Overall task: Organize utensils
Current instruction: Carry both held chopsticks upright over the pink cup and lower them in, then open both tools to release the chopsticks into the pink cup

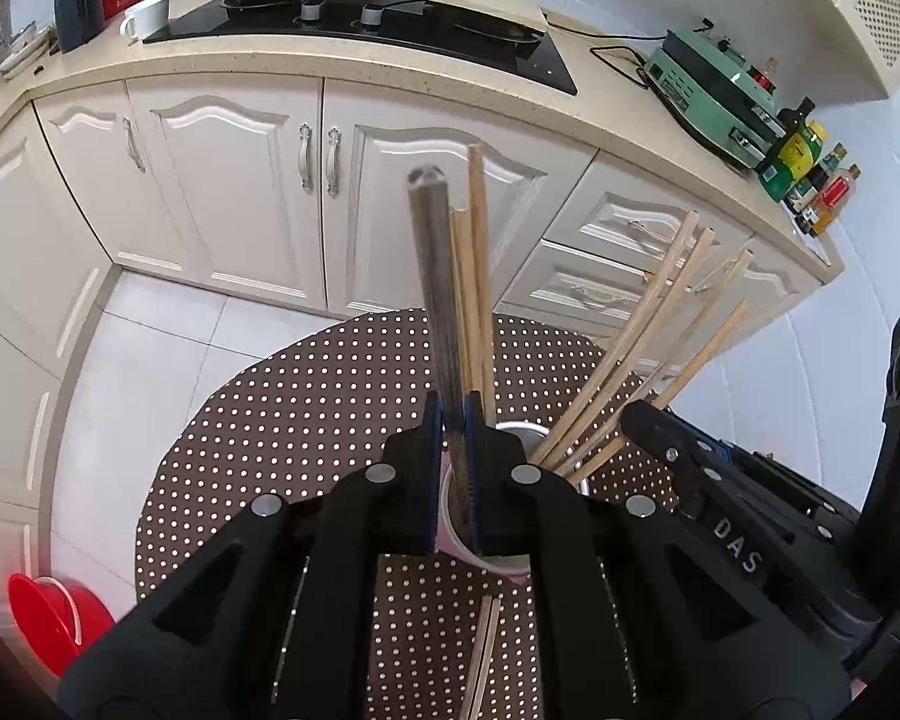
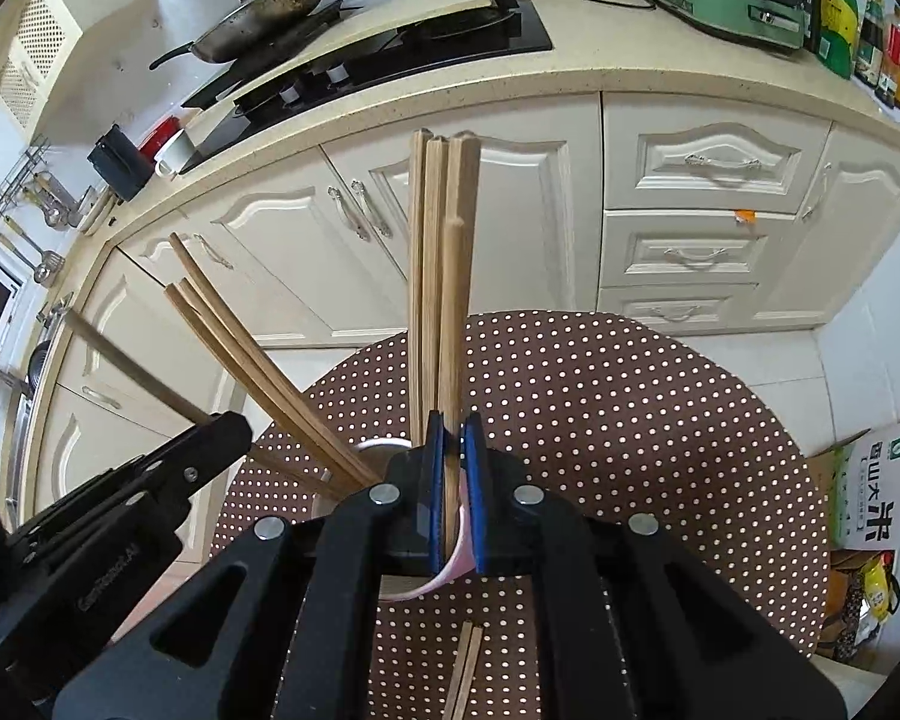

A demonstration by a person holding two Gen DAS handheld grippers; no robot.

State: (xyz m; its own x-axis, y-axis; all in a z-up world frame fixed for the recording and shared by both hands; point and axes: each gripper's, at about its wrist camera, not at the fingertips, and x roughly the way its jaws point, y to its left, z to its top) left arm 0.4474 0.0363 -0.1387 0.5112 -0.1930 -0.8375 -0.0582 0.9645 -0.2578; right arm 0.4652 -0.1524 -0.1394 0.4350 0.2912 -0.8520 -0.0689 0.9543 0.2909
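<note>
A cream-coloured kitchen seen from above a small round table.

A beige speckled countertop [image 1: 342, 69] runs along a white wall and curves round at both ends. Set into it is a black glass hob [image 1: 366, 30] with two knobs. A dark wok [image 2: 264, 6] with a long handle stands at the hob's far edge, and a white mug [image 1: 147, 15] sits near the hob's corner. A mint-green appliance [image 1: 714, 93] and a row of bottles [image 1: 810, 174] stand further along. Below are cream panelled cabinet doors [image 1: 234, 192] with silver handles, and a stack of drawers [image 2: 690, 252]. The floor has pale tiles [image 1: 150, 372]. The table wears a brown cloth with white dots [image 1: 306, 408]. A red basin [image 1: 54, 612] sits on the floor.
</note>
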